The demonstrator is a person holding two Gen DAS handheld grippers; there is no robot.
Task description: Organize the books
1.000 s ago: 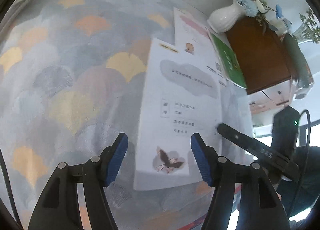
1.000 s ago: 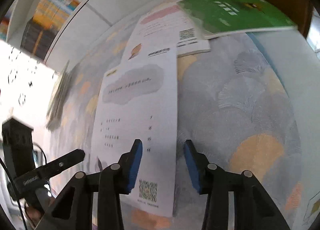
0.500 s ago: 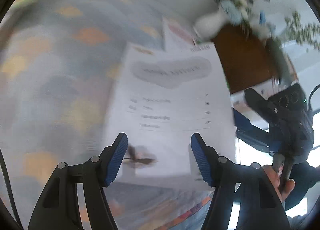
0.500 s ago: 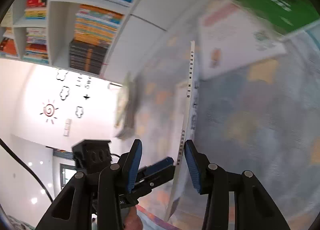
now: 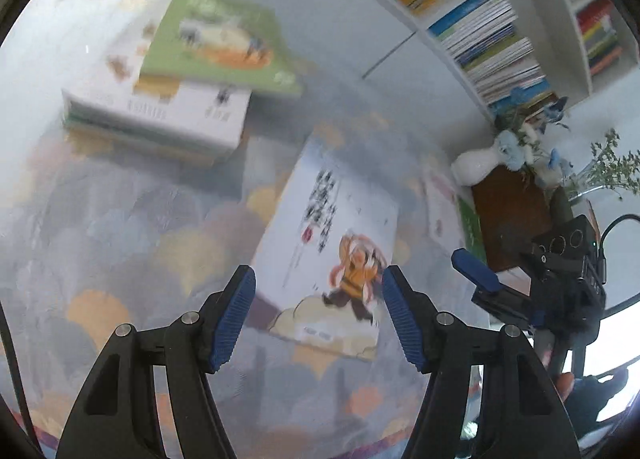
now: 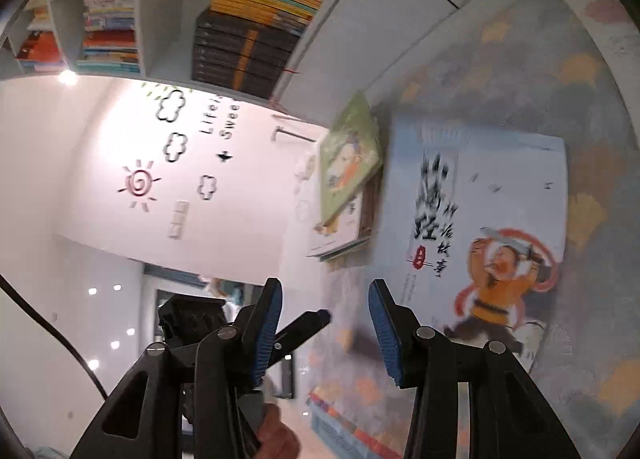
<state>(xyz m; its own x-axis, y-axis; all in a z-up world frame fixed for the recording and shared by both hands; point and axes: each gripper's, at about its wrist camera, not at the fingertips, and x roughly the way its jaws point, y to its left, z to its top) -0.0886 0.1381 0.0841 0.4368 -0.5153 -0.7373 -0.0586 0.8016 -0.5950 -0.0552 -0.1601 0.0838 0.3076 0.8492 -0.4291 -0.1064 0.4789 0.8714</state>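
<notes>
A white book (image 5: 328, 251) with an orange cartoon figure on its cover lies flat on the patterned tablecloth (image 5: 120, 227), cover up. My left gripper (image 5: 318, 315) hovers just above its near end, open, with nothing between the pads. The right gripper (image 5: 480, 279) hangs to the right of the book, off the cloth. In the right wrist view the same book (image 6: 488, 227) lies ahead to the right. The right gripper (image 6: 324, 323) has its jaws opening and nothing between them. A stack of books (image 5: 160, 111) topped by a green one (image 5: 216, 43) stands at the far left.
A white book (image 5: 440, 211) and a green book (image 5: 470, 227) lie by a white vase (image 5: 476, 167) and a brown box (image 5: 512, 215) at the right. Full bookshelves (image 5: 480, 19) line the wall behind. The stack (image 6: 348, 187) sits near the table's edge.
The white book lay back cover up, stood on edge between the right gripper's fingers, and now lies front cover up. Both grippers swung towards the stack side.
</notes>
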